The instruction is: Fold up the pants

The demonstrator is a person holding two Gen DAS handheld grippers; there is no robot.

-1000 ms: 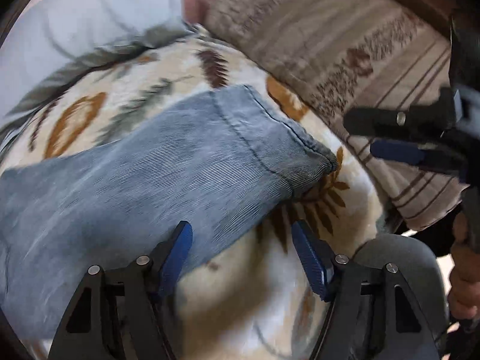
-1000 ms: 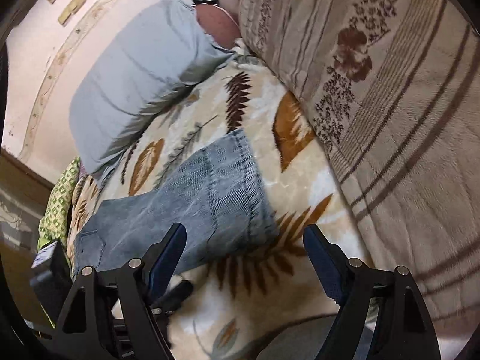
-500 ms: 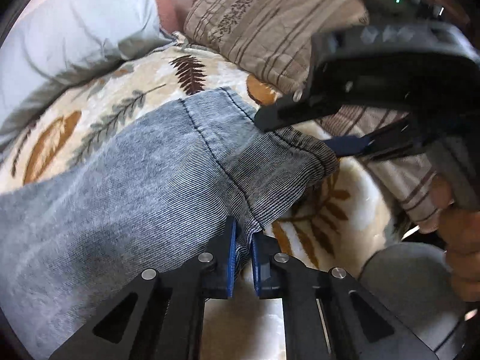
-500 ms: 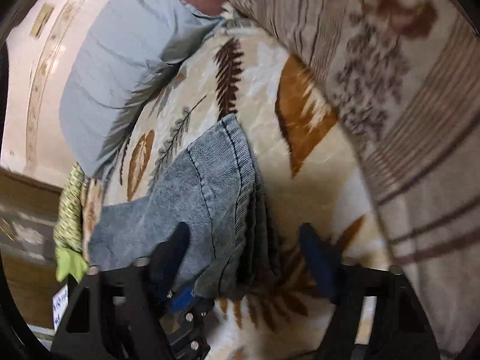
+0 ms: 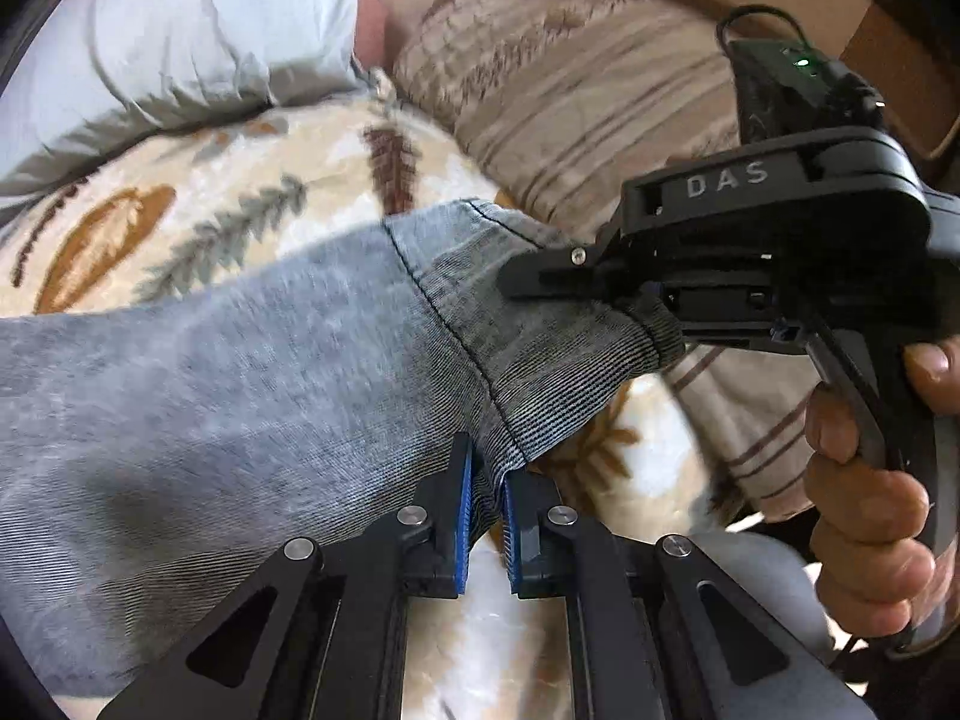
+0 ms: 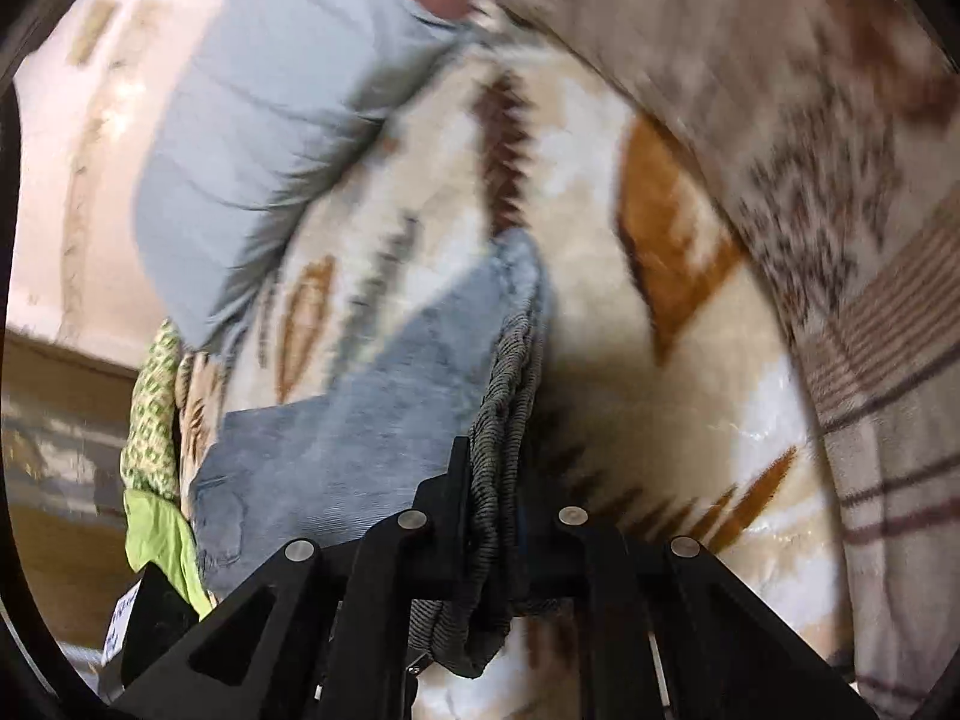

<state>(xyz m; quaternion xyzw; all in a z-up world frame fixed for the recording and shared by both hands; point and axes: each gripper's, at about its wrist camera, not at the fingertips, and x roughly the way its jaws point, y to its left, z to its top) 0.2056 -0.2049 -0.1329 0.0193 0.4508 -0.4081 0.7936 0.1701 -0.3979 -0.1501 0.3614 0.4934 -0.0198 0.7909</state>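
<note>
Grey-blue denim pants (image 5: 240, 390) lie across a leaf-patterned blanket (image 5: 210, 192), leg hem toward the right. My left gripper (image 5: 486, 468) is shut on the near corner of the hem, with cloth pinched between its blue pads. In the right wrist view my right gripper (image 6: 489, 480) has its jaws closing tight on the hem's other corner, and the layered denim edge (image 6: 510, 384) runs up between the fingers. The pants (image 6: 390, 408) stretch away to the left there. A hand (image 5: 864, 480) holds the right gripper's handle in the left wrist view.
A pale grey pillow (image 5: 180, 30) lies at the far end of the blanket. A brown striped cushion (image 5: 570, 90) borders the right side, close to the hem. A green patterned cloth (image 6: 156, 420) hangs at the left edge of the bed.
Both grippers went from wide open to closed on the hem, the left first, then the right. The right gripper moved in over the hem's far corner, and the hem now looks lifted.
</note>
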